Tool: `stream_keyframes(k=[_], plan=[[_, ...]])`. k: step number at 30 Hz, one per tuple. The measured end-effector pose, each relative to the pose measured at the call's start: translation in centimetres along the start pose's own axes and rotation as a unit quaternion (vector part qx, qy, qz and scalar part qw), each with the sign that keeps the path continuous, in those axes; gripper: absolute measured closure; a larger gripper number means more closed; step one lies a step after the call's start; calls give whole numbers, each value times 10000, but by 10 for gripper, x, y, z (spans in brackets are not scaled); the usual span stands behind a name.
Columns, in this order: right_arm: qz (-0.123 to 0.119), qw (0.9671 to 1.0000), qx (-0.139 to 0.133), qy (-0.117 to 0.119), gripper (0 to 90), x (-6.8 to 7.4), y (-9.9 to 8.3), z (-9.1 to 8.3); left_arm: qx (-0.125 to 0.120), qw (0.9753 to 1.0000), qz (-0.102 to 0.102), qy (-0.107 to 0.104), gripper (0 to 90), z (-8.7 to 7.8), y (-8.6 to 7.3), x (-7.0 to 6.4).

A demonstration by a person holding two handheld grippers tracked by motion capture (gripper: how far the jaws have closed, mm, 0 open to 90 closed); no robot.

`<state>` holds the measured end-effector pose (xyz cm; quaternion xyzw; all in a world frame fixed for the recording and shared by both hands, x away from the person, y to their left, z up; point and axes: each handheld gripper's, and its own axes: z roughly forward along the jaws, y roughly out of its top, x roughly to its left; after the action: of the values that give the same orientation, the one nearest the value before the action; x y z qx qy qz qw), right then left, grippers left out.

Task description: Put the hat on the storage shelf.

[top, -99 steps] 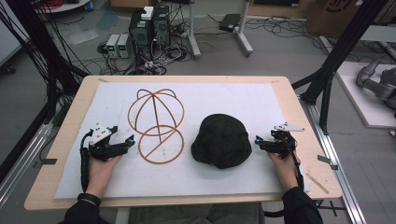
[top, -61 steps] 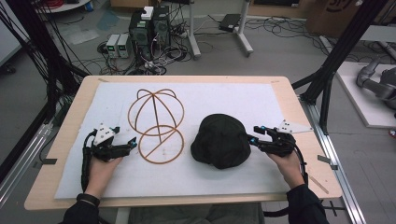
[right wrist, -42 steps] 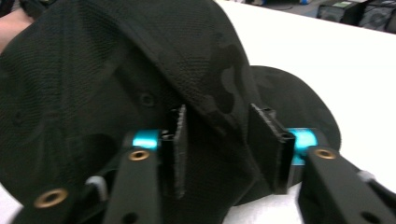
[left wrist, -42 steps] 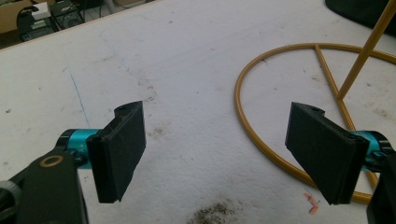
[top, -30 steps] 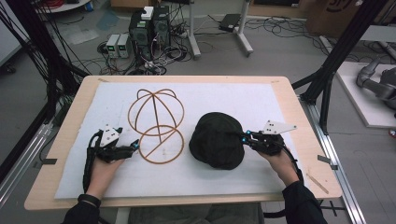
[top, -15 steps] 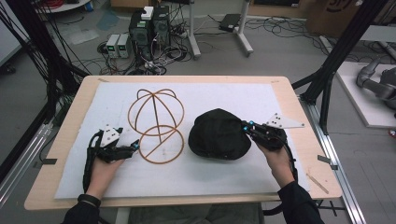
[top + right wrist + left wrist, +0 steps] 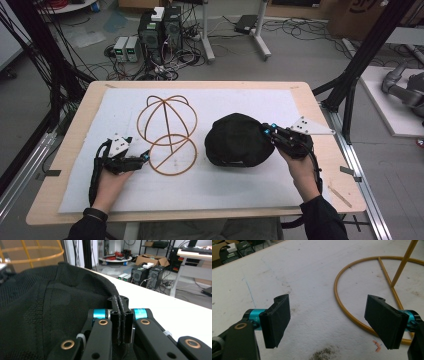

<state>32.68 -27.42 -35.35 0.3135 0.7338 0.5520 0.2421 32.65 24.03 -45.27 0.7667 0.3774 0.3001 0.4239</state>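
Right now the right gripper (image 7: 269, 134) has its jaws clenched on the brim edge of a black hat (image 7: 237, 140), which sits on the white mat (image 7: 235, 100) right of centre on the table (image 7: 320, 115). From the high view the hat reads as a rounded dome, slightly longer left to right, the pinched edge pointing toward the person's right. The right gripper view adds what the high view cannot: a thin fold of black knit fabric (image 7: 119, 303) sandwiched between the two closed jaws, the hat's crown (image 7: 45, 307) bulging to the left.

Left gripper (image 7: 142, 158) rests on the mat at the near left, jaws released and wide apart, holding nothing. Just beside its tips lies the base ring of a gold wire hat stand (image 7: 170, 130), the stand's domed cage rising behind. The left gripper view shows the ring (image 7: 352, 317) passing under the right-hand jaw, plus smudges on the mat.
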Motion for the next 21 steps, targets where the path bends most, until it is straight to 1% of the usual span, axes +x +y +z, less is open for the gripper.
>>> stream_keyframes(k=[2,3,9,12,13,14,15,16,18,19,20,21], plan=[[-45,10000,25,16,895,0,0,0,46,10000,34,9,210,0,0,0],[-170,9998,84,-45,887,2,1,-1,63,10000,41,0,210,1,0,0],[-379,9989,254,105,826,4,3,1,139,9999,100,21,211,2,1,-1],[-579,9974,389,170,795,5,5,1,153,9998,116,24,212,2,1,-2],[-579,9974,389,170,795,5,5,1,153,9998,116,24,212,2,1,-2],[-665,9966,459,181,788,5,5,0,153,9998,117,30,212,2,1,-2],[-858,9945,552,231,772,6,4,-2,154,9998,125,32,212,3,1,-2],[-858,9945,552,231,772,6,4,-2,159,9998,132,17,212,3,1,-2],[-914,9924,764,297,754,9,2,-4,169,9997,149,13,213,3,1,-3],[-1133,9904,738,298,711,7,0,-6,178,9997,155,20,214,3,1,-3],[-1133,9904,738,298,711,7,0,-6,175,9997,159,19,214,3,1,-3],[-1117,9903,746,347,682,5,-2,-7,189,9997,168,11,214,4,2,-3]])
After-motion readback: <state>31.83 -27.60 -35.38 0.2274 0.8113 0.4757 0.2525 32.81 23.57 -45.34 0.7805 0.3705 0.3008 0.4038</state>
